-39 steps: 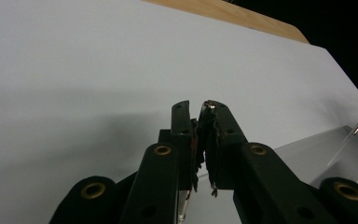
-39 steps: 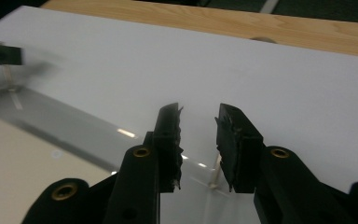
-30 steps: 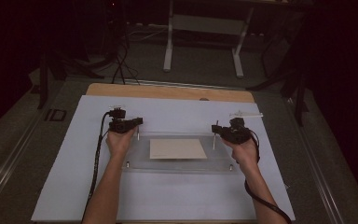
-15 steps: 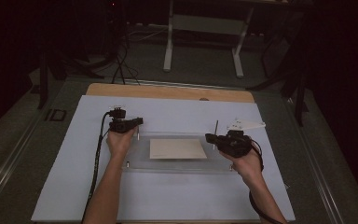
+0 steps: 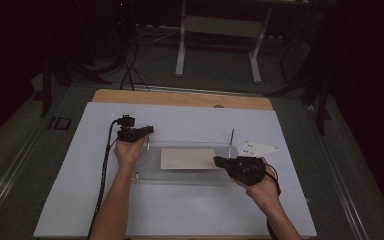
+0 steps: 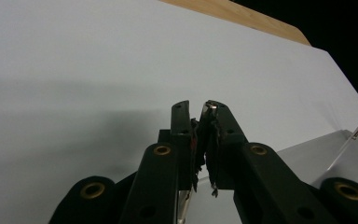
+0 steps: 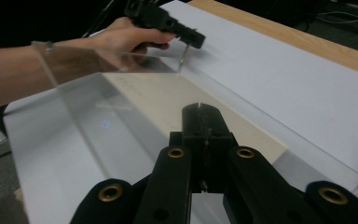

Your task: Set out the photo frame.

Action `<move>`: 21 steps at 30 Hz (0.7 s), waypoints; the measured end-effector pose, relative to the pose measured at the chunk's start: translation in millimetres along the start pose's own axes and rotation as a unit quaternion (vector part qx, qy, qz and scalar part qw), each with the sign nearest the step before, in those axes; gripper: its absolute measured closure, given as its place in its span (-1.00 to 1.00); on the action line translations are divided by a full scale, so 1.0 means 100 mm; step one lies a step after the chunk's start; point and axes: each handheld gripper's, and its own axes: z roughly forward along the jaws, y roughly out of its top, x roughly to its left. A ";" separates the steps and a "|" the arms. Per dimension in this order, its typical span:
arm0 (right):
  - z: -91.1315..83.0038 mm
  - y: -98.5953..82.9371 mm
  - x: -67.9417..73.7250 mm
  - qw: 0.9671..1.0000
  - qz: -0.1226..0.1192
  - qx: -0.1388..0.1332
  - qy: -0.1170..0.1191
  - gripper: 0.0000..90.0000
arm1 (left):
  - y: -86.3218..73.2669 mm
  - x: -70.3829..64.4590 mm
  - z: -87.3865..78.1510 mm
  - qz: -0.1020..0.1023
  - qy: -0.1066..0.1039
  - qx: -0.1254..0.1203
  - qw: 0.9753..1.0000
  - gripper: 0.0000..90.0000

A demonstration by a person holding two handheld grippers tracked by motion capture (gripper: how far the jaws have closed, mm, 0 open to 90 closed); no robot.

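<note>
While the person's forearms reach in from the near edge in the high view, each hand holds a hand-held gripper over a white sheet [image 5: 180,122] that covers the worktop [image 5: 180,97]. A clear plate [image 5: 190,172] lies on the sheet between the hands, with a tan card [image 5: 189,158] under or on it; which one I cannot tell. The left hand-held gripper [image 5: 149,130] sits at the plate's far left corner, its jaws pressed nearly together around a thin metal pin [image 5: 148,145] that stands there; in the left gripper view its jaws [image 6: 199,116] show only a slit between them, with a small metal tip at the top. The right hand-held gripper [image 5: 219,161] is at the plate's right end, near an upright pin [image 5: 230,142], its jaws fully closed with nothing visible between them [image 7: 200,112]. A grey three-cornered plate [image 5: 257,148] sits on top of it. A black cable [image 5: 104,172] trails along the left forearm.
</note>
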 end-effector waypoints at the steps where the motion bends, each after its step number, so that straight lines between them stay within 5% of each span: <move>1: 0.00 -0.01 0.03 1.000 -0.003 -0.001 0.003 1.00 | 0.00 0.00 0.00 0.000 0.000 0.000 1.000 0.83; 21: -0.04 -0.22 0.46 0.998 -0.039 -0.013 0.039 1.00 | 0.04 0.01 0.02 -0.006 -0.001 0.013 1.000 0.83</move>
